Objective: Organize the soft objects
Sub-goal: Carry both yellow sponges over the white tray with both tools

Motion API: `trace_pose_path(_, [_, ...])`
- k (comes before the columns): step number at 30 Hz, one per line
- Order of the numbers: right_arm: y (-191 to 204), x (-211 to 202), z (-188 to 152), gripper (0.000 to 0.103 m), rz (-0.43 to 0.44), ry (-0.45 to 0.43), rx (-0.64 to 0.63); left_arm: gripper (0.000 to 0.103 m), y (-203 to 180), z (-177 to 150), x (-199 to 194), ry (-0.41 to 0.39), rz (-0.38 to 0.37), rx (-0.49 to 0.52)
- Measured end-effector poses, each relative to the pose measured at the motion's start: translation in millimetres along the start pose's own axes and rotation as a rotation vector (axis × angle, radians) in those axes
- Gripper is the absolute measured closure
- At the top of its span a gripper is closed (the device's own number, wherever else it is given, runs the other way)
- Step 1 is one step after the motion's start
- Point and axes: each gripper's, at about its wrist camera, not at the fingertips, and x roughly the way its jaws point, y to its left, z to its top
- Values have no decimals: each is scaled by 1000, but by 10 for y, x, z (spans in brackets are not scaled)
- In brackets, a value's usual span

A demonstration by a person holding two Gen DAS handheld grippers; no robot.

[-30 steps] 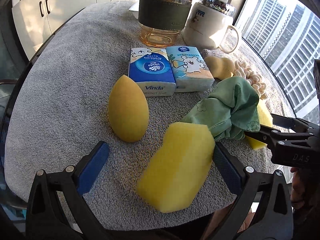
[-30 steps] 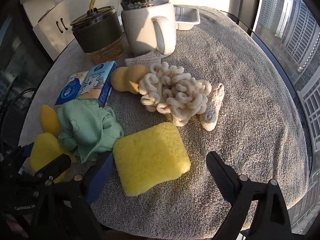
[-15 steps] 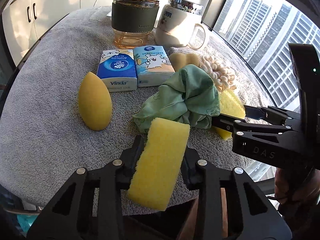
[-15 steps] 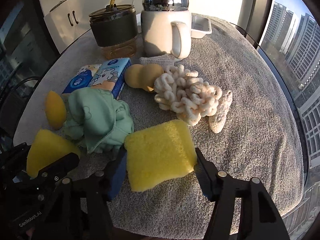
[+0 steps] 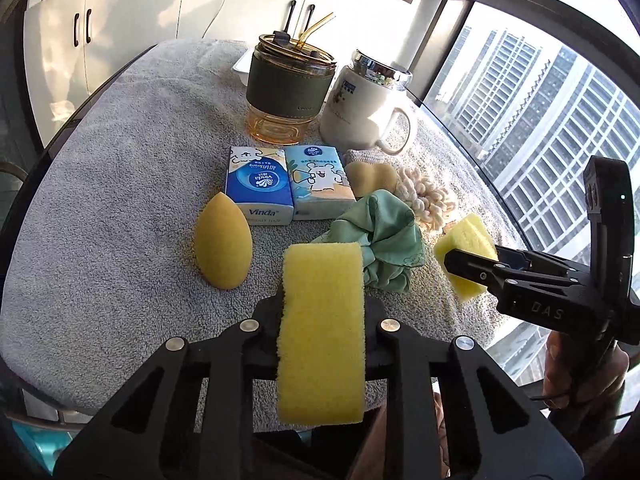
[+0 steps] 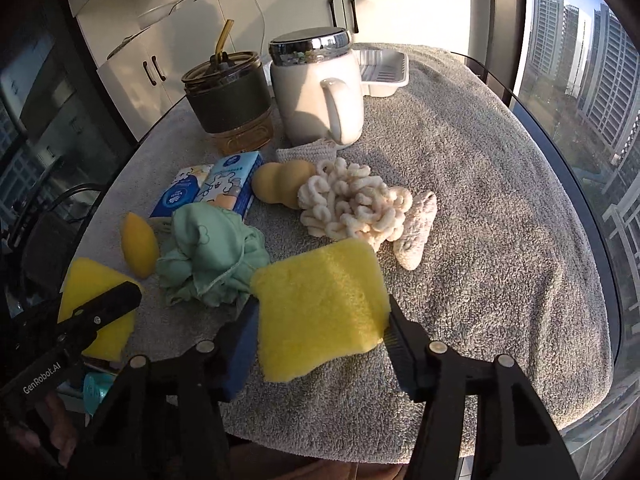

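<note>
Left wrist, sponge (image 5: 322, 320) pinched in gripper (image 5: 320, 316)

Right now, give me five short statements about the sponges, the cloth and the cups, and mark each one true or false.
1. The left gripper is shut on a yellow sponge. True.
2. The right gripper has nothing between its jaws. False: a second yellow sponge sits between them, the pads pressing on it as they close.
3. The green cloth lies bunched on the grey towel. True.
4. The two tissue packs stand on top of the white mug. False: they lie side by side on the towel in front of it.
5. The egg-shaped sponge is held by a gripper. False: it rests on the towel, untouched.
</note>
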Motion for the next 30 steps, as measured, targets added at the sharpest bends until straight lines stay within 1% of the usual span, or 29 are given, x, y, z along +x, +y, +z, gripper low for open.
trace_pose_path(2, [-52,-22,45,42,-13,-13,2,81,13,49,-50,-22,24,4])
trace_pose_path(6, [-147,-52,116,42,-29,-24,22,81,115,129,-75,-33,62,-15])
trace_pose_path(13, [-377,-58,254,42,-82,-48,60,81,440,307,-71,-55,156,-66])
trace_pose_path(20, [-620,-16,426,42,-131,-60,101,81,725,485,-35,-84,220,-98])
trace_pose_path(25, [-790,67,600,42,-166,-70,119,81,929,690,2,-114,273,-106])
trace_pose_path(30, [-987,192,832,42,-201,-74,140,81,1165,936,138,-127,319,-119])
